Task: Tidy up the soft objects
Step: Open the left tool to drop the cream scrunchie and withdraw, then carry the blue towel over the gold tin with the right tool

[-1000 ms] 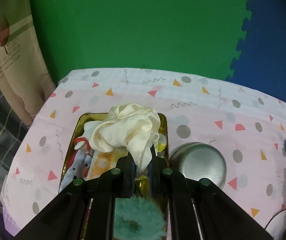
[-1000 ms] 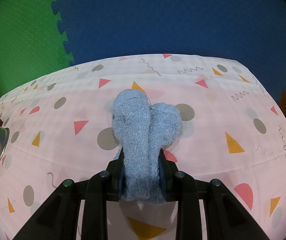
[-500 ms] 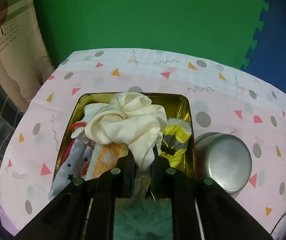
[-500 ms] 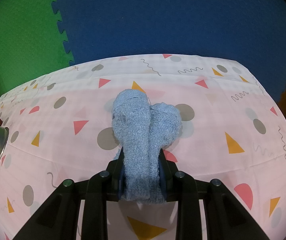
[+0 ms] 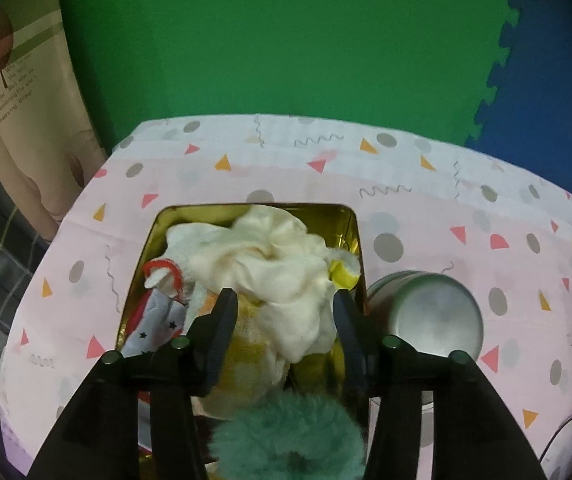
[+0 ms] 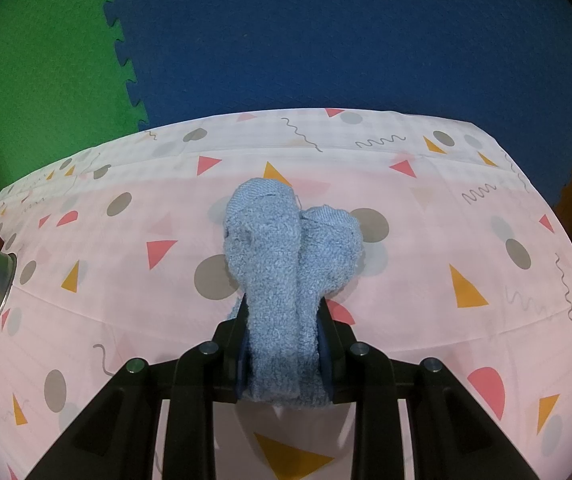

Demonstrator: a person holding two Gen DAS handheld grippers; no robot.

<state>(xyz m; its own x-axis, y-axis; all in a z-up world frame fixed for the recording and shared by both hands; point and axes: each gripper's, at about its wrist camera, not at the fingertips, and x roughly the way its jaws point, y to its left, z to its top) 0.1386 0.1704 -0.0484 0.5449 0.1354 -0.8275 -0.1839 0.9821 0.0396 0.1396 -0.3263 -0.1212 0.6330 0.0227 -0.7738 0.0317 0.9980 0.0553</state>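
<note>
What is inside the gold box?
The gold box holds a cream cloth on top, over an orange towel, star-print fabric and something yellow. Whatever lies beneath is covered.

A gold tin [image 5: 356,240] sits on the table, heaped with soft things. On top lies a crumpled cream cloth [image 5: 270,268], its lower fold drooping toward the near end. Under it an orange-and-white towel [image 5: 246,328] shows, with a star-printed white cloth [image 5: 154,328] and a red-edged piece [image 5: 164,274] along the left wall. A yellow item [image 5: 342,270] peeks out at the right wall. A teal fluffy ring [image 5: 290,436] lies at the near end. Well apart to the right, a folded blue terry towel [image 6: 286,272] is held off the table.
</note>
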